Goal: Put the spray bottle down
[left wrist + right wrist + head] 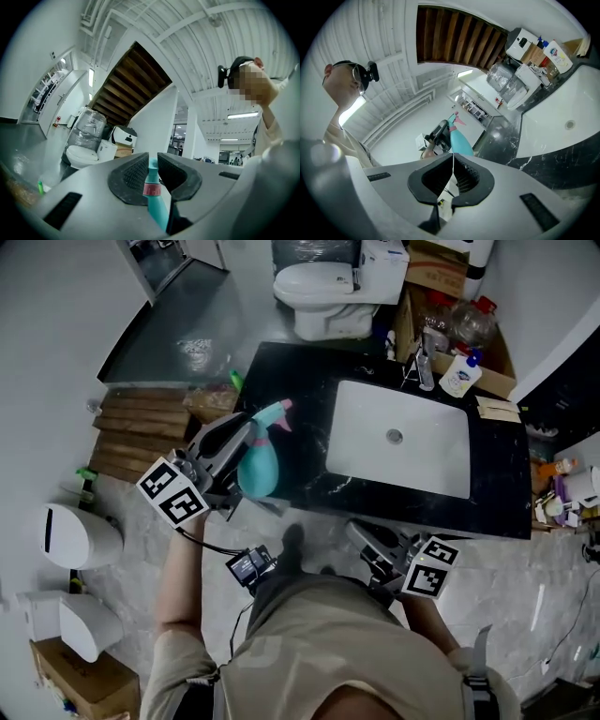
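Head view: the left gripper (246, 435) holds the teal spray bottle (258, 465) by its upper part, pink nozzle (282, 411) pointing away from the person. The bottle is at the left end of the black counter (309, 381), well left of the white sink (427, 460). The right gripper (364, 538) sits near the counter's front edge, close to the person's body. A toilet (323, 287) stands beyond the counter, and a cardboard box (497, 367) of bottles is at its far right corner.

Left gripper view: only here is the grip plain – the two dark pads are clamped narrowly on the bottle's teal neck (153, 174), just above its pink collar (152, 189). The counter does not show in this view.

Right gripper view: the right gripper's (452, 174) pads meet with nothing between them – a detail the head view leaves unclear. Past them the spray bottle (458, 140) shows upright, off the surface, beside the counter's (506, 143) far end, with the left gripper (438, 133) on its neck; the sink (576, 112) lies to the right.
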`<state>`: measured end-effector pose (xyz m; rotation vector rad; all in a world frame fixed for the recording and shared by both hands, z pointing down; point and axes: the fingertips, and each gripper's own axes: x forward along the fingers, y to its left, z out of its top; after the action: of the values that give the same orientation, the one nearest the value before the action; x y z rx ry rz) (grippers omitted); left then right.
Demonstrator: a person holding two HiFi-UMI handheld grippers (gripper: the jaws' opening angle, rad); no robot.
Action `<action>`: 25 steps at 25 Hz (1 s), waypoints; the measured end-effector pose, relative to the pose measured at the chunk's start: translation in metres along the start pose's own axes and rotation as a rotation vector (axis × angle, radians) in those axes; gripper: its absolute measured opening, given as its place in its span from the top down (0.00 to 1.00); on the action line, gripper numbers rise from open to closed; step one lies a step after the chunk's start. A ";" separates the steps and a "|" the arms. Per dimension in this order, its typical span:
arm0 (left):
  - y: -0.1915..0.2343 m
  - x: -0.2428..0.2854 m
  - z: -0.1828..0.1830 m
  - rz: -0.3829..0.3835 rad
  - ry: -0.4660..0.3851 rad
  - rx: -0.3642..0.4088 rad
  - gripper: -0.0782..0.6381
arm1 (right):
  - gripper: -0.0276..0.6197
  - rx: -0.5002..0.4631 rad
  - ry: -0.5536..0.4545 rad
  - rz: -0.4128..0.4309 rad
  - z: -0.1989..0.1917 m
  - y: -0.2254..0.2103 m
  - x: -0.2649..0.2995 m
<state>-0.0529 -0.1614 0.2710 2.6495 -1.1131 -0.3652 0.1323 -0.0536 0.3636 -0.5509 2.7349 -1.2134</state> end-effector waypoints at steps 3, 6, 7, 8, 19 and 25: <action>0.025 0.007 0.005 -0.016 -0.012 -0.016 0.81 | 0.92 -0.001 -0.007 -0.026 0.009 -0.006 0.017; 0.050 0.014 0.006 -0.029 -0.015 -0.030 0.81 | 0.92 0.002 -0.007 -0.056 0.015 -0.012 0.032; 0.058 0.016 0.006 -0.032 -0.014 -0.034 0.81 | 0.92 0.003 -0.005 -0.065 0.016 -0.014 0.037; 0.067 0.018 0.006 -0.034 -0.015 -0.039 0.81 | 0.92 0.003 -0.002 -0.074 0.017 -0.015 0.042; 0.132 0.037 0.004 -0.085 -0.039 -0.092 0.81 | 0.92 0.008 0.012 -0.168 0.024 -0.029 0.079; 0.157 0.047 0.000 -0.114 -0.053 -0.119 0.81 | 0.92 -0.002 0.034 -0.198 0.027 -0.035 0.099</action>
<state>-0.1248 -0.3025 0.3148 2.6179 -0.9259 -0.5095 0.0564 -0.1304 0.3765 -0.8263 2.7631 -1.2722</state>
